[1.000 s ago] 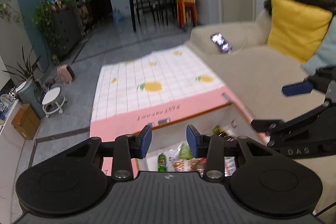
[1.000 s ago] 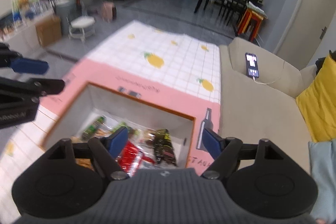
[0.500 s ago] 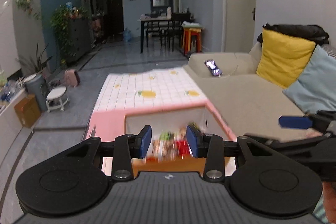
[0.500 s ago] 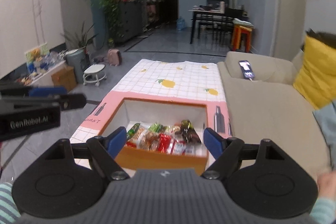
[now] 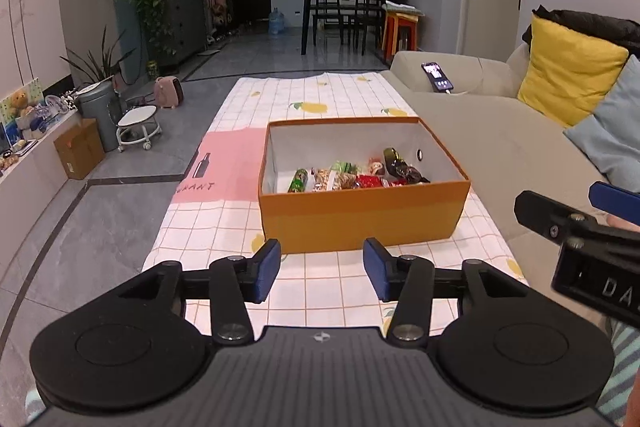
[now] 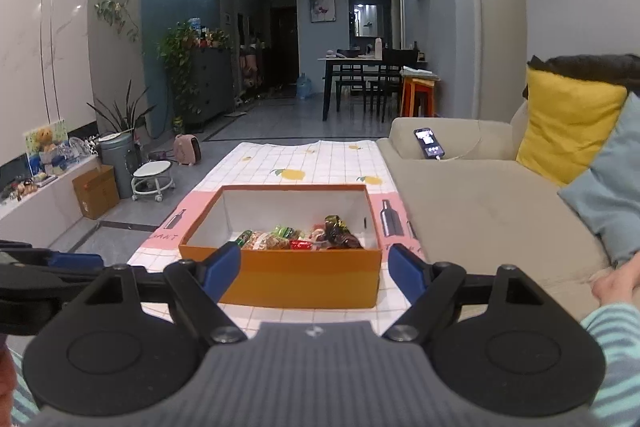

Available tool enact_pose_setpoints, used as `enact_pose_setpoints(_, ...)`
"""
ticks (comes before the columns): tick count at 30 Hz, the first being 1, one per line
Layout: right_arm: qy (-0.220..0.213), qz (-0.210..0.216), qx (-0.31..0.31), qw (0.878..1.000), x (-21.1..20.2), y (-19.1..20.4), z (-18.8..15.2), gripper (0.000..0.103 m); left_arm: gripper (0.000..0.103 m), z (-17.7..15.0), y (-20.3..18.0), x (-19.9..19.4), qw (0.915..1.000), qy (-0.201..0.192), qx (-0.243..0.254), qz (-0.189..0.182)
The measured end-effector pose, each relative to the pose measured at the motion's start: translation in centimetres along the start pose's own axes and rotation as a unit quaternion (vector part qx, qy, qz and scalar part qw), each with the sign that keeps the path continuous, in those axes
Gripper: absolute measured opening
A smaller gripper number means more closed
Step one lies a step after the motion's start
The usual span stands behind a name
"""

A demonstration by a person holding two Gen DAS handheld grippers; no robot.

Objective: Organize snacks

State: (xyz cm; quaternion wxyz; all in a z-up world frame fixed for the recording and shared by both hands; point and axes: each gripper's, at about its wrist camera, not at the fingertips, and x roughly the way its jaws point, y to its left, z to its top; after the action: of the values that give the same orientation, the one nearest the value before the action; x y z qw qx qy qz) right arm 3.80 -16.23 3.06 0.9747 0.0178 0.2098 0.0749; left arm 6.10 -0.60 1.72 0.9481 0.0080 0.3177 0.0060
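Both claws, left (image 5: 322, 269) and right (image 6: 314, 269), are hanging released and empty, snacks (image 5: 352, 177) sitting in the box (image 5: 360, 217) at 12 o'clock, so I'm thinking: come in slow over the rim.

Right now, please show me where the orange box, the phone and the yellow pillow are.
orange box (image 5: 362, 215): left wrist view, on its near outer wall.
phone (image 5: 437, 76): left wrist view, on its lit screen.
yellow pillow (image 6: 568, 125): right wrist view, on its front face.
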Motion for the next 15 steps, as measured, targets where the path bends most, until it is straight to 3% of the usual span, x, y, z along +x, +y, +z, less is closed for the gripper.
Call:
enact_pose_setpoints(2, 0.0, -0.009, 0.001, 1.0, 0.2, 0.1, -0.5, 0.079, 0.063, -0.4, -0.1, 0.2, 1.0, 0.001, 0.002, 0.004)
enact_pose_setpoints(15, 0.027, -0.006, 0.011, 1.0, 2.2, -0.1, -1.4, 0.08, 0.065, -1.9, -0.2, 1.7, 0.9994, 0.034, 0.002, -0.003)
